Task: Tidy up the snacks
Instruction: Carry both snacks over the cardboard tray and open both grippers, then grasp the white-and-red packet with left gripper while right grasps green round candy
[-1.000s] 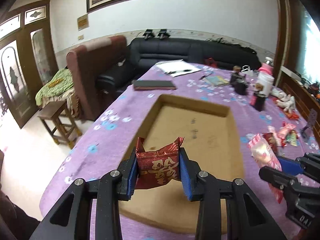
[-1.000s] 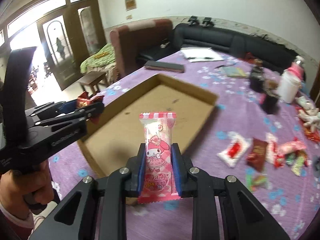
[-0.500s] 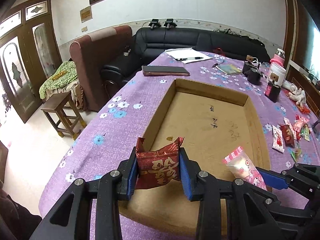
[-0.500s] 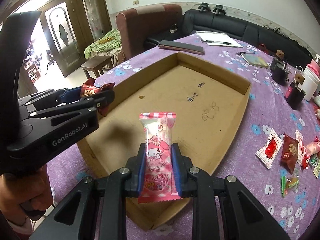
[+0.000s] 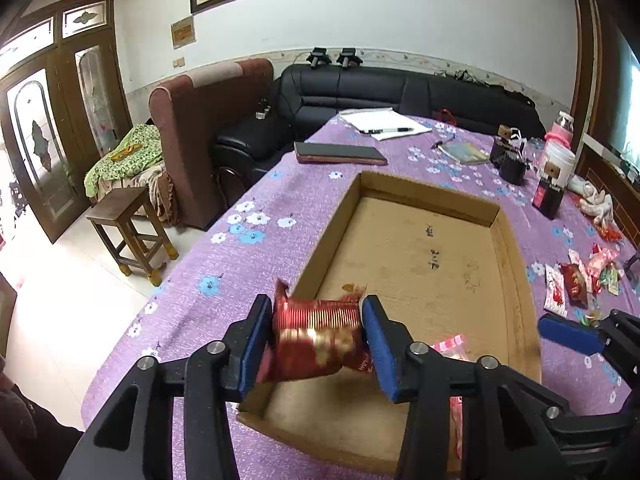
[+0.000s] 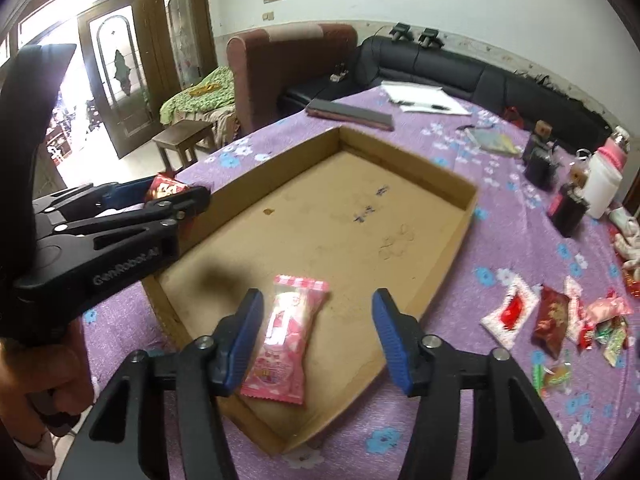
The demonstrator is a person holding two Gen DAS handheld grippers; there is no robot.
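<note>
A shallow cardboard tray (image 5: 516,256) (image 6: 460,236) lies on the purple flowered table. My left gripper (image 5: 318,344) stands over the tray's near left corner with its jaws parted; a blurred red snack packet (image 5: 316,340) sits between the pads, slipping down. It also shows in the right wrist view (image 6: 164,190). My right gripper (image 6: 316,340) is open over the tray's near end. A pink snack packet (image 6: 284,340) lies loose between its fingers on the tray floor; its top shows in the left wrist view (image 5: 450,346).
Several loose snack packets (image 6: 556,320) (image 5: 576,280) lie on the cloth right of the tray. Black jars (image 6: 560,196), a white bottle (image 6: 604,184), a dark book (image 5: 340,154) and papers (image 5: 384,124) sit beyond the tray. A stool (image 5: 128,232) and sofas stand off the table's left.
My right gripper has opened and dropped the pink packet into the tray. My left gripper's jaws have spread and the red packet has tilted and blurred, sliding downward.
</note>
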